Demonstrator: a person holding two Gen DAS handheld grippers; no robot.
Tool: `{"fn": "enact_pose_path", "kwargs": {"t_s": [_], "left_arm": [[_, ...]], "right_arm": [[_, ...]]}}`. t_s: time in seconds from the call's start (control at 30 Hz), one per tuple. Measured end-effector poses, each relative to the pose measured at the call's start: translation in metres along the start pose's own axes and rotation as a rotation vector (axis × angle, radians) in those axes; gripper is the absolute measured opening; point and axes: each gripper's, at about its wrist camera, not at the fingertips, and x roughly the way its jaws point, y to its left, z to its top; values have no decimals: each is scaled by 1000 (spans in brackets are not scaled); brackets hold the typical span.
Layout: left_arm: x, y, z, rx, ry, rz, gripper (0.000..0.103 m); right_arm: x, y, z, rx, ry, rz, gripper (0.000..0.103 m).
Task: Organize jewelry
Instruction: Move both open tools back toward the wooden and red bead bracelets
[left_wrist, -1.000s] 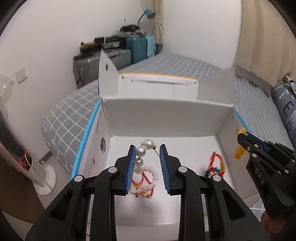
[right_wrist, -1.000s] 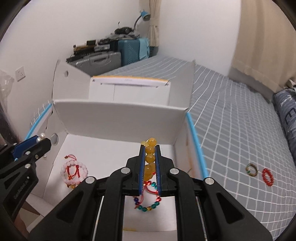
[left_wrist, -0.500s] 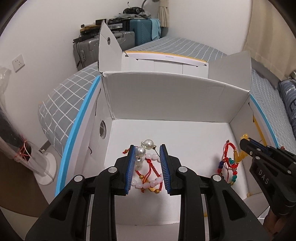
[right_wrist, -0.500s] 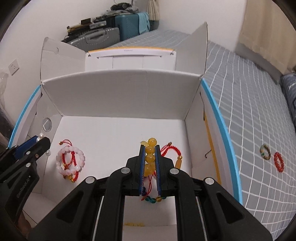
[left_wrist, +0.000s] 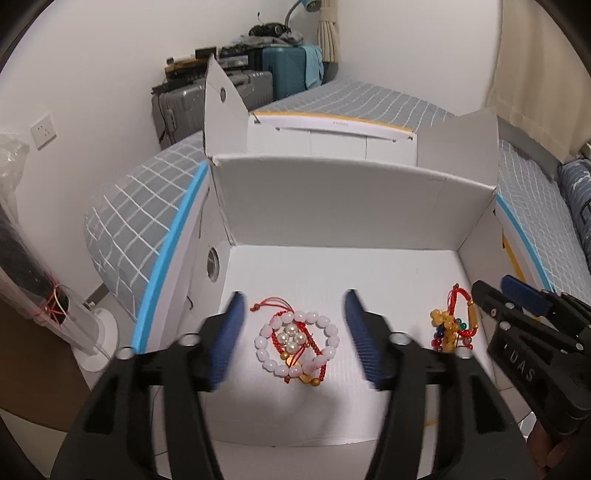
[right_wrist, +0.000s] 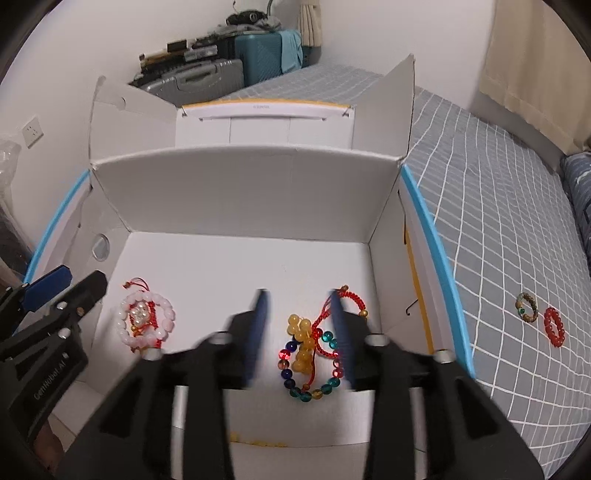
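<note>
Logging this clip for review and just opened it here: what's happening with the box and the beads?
A person is sorting jewelry into a white box on a bed. The jaws of both grippers have just been opening. The left gripper hangs open over the small pearl bracelet, which lies on the pink one. The right gripper stands open over the yellow bead bracelet, lying on the coloured one. Two more bracelets wait on the bedcover.
</note>
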Motion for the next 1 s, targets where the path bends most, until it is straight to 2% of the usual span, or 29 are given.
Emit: {"fn": "enact_pose_path", "kwargs": {"t_s": [0.03,0.07,0.1,0.23,0.43,0.7,0.9,1.0], "left_arm": [[-4,-1,0,2,-17,7,73],[-7,-1,0,3,-30,11,77],[-9,-2,1,6,-38,15,78],[-16,-6,2,10,-59,4,88],[-27,-22,2,22,-89,-25,97],[-40,-59,-2,61,-105,-78,97],[-56,-99,-10,141,-129,-127,97],[-63,-114,-12,150,-134,-157,97]], "right_arm": [[-3,-1,0,1,-9,-4,51],[-7,-2,0,2,-21,-9,56],[-11,-4,0,2,-34,-16,57],[-25,-17,-1,31,-70,-31,78],[-44,-47,-6,68,-107,-65,94],[-73,-93,-21,119,-126,-140,95],[-92,-131,-39,169,-133,-196,95],[-98,-146,-49,185,-129,-221,95]]}}
